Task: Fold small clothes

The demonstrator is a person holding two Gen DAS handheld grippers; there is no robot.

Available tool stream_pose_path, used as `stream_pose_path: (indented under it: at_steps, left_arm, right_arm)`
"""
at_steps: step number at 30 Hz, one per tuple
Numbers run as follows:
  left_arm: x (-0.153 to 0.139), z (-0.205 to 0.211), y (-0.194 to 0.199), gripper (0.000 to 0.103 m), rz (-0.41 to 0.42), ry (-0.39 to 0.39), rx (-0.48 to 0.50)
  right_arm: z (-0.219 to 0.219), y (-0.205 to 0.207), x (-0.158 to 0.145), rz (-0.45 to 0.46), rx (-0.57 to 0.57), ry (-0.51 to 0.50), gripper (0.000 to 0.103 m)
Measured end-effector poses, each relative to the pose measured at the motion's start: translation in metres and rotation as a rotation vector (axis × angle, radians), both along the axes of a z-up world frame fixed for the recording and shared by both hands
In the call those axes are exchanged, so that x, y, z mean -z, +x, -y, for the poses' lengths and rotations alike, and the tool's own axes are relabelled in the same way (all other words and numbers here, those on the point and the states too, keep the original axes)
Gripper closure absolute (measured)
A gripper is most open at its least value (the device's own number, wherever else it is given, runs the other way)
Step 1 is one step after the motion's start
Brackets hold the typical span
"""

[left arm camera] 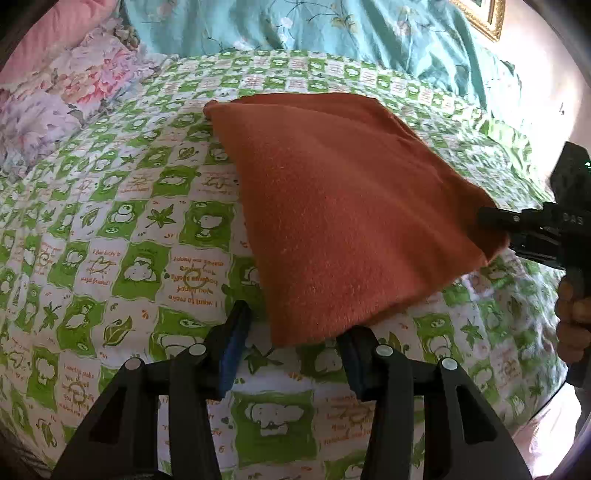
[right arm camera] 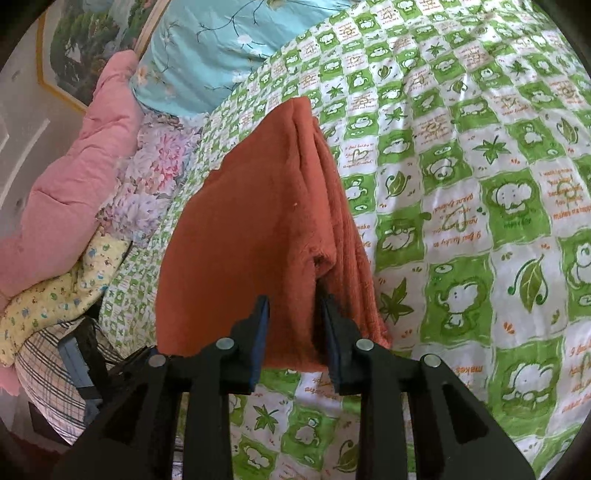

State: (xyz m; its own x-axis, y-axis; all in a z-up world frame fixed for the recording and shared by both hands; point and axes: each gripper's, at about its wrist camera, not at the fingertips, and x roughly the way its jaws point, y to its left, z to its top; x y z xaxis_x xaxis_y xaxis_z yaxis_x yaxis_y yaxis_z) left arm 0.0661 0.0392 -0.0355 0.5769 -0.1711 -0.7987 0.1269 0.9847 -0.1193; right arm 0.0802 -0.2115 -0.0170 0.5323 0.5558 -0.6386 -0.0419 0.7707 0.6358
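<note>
Orange cloth (left arm camera: 343,206) lies folded on bed's green-checked sheet (left arm camera: 110,229). Right gripper (right arm camera: 293,325) pinches its near edge, one side lifted; left gripper (left arm camera: 291,336) gapes wide at opposite corner, holding nothing. Best practice, likely: keep edges aligned, lower fold slowly, avoid dragging layers.

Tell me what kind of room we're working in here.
Most likely a bedroom: the orange cloth lies on a bed under a green-and-white cartoon sheet, with a pink pillow and turquoise floral bedding at its head, and a framed picture on the wall.
</note>
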Motion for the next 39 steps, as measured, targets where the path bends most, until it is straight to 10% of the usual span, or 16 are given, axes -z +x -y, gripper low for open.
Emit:
stream_pose_path:
  at_steps: [10, 19, 23, 39]
  left_arm:
    - [-0.008, -0.015, 0.007, 0.051, -0.02, -0.23, -0.077]
    - [-0.001, 0.002, 0.006, 0.063, 0.01, 0.028, -0.079]
    - [-0.027, -0.013, -0.002, 0.089, 0.053, -0.018, -0.131]
    - [-0.005, -0.015, -0.007, 0.094, -0.084, -0.076, -0.153]
  right_arm:
    - [-0.001, 0.0, -0.002, 0.015, -0.011, 0.041, 0.073]
    - [-0.003, 0.004, -0.009, 0.036, -0.03, 0.019, 0.098]
    - [0.006, 0.0, -0.034, 0.114, -0.011, 0.021, 0.098]
    - [-0.005, -0.009, -0.014, 0.063, -0.023, -0.326, 0.099]
